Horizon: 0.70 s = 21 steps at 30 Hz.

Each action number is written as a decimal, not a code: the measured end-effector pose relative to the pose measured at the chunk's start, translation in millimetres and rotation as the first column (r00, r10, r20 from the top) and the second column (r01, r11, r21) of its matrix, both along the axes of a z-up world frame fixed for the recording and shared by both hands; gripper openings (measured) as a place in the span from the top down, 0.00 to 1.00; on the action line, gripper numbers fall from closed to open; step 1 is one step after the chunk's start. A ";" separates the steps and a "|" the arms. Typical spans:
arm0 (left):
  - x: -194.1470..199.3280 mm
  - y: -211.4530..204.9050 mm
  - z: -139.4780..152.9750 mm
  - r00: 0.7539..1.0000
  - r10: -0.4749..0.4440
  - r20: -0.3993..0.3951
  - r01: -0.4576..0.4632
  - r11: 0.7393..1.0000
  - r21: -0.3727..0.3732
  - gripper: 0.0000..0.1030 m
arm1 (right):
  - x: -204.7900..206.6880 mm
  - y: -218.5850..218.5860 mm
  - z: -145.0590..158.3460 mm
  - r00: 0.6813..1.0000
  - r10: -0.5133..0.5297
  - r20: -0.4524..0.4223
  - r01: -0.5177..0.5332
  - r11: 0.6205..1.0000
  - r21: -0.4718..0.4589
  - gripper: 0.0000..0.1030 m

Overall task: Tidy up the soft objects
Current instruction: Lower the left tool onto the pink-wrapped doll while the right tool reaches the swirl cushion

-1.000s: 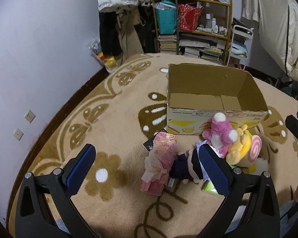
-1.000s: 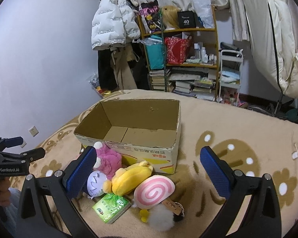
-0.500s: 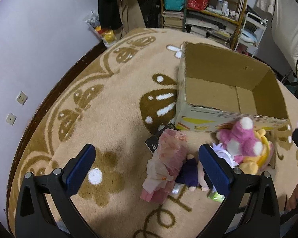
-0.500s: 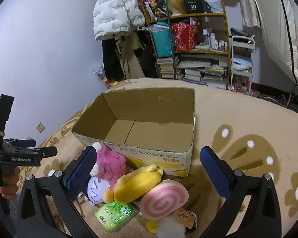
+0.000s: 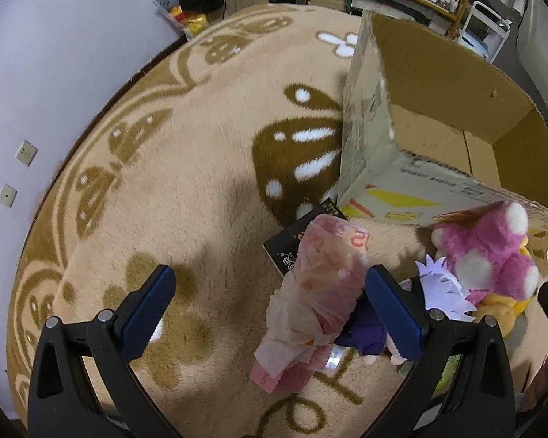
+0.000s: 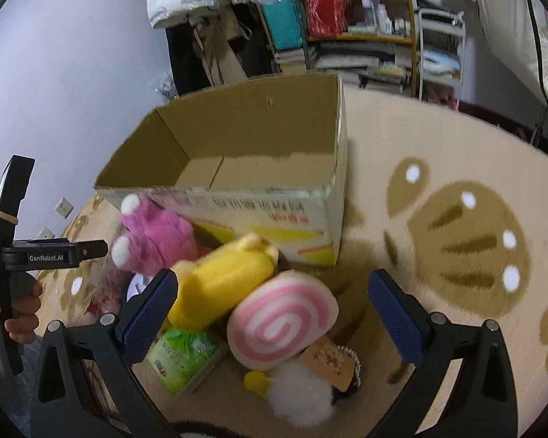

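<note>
An open cardboard box [image 5: 369, 153] stands empty on the rug; it also shows in the right wrist view [image 6: 274, 204]. Soft toys lie in front of it. My left gripper [image 5: 270, 314] is open above a pink wrapped bundle [image 5: 318, 292], beside a purple doll [image 5: 365, 332] and a pink plush [image 5: 493, 252]. My right gripper [image 6: 274, 314] is open above a pink swirl cushion [image 6: 285, 317], a yellow plush [image 6: 219, 281], the pink plush [image 6: 153, 237], a green tissue pack [image 6: 182, 357] and a white pompom [image 6: 299, 390].
A beige rug with brown patterns [image 5: 164, 182] covers the floor. A lilac wall [image 5: 36, 54] is on the left. Cluttered shelves [image 6: 347, 29] and hanging coats [image 6: 193, 18] stand behind the box. The left gripper's handle [image 6: 36, 255] shows at the right wrist view's left edge.
Both grippers have moved forward and down toward the pile of toys. The toys and box now look larger. Both grippers stay open.
</note>
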<state>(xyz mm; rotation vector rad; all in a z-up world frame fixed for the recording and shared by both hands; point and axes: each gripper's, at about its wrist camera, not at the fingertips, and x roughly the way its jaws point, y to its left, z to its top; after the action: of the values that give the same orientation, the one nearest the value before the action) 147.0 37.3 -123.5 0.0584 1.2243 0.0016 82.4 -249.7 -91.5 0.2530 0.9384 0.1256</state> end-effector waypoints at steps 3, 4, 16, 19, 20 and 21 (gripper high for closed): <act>1.1 -1.0 -7.5 1.000 -0.006 -0.026 0.006 1.000 -0.009 0.01 | -1.0 -0.6 -4.9 1.000 0.003 -0.016 -0.003 1.000 0.017 0.00; 1.1 -2.0 -9.6 0.999 -0.010 -0.033 0.010 1.000 -0.011 0.01 | -0.8 -0.8 -6.8 1.000 0.004 -0.017 -0.004 1.000 0.024 0.00; -3.4 -13.3 -25.0 0.995 -0.054 -0.088 0.054 0.999 -0.005 0.01 | -7.2 -7.2 -4.7 1.000 -0.012 -0.006 0.013 0.996 0.085 0.22; -4.1 -13.8 -28.8 0.994 -0.056 -0.099 0.056 0.998 -0.007 0.01 | -6.0 -8.8 -7.1 1.000 -0.013 -0.022 0.015 0.995 0.098 0.36; -4.2 -13.9 -29.6 0.993 -0.057 -0.100 0.057 0.998 -0.008 0.01 | -5.0 -9.1 -8.8 0.999 -0.013 -0.031 0.016 0.995 0.102 0.41; -4.3 -14.0 -30.4 0.993 -0.060 -0.103 0.059 0.998 -0.008 0.01 | -4.1 -9.7 -10.9 0.999 -0.013 -0.041 0.018 0.994 0.107 0.41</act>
<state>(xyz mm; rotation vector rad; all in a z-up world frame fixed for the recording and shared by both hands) 142.8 23.3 -154.0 0.0911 1.3256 -0.0572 78.3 -259.4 -102.4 0.3632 0.9705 0.1575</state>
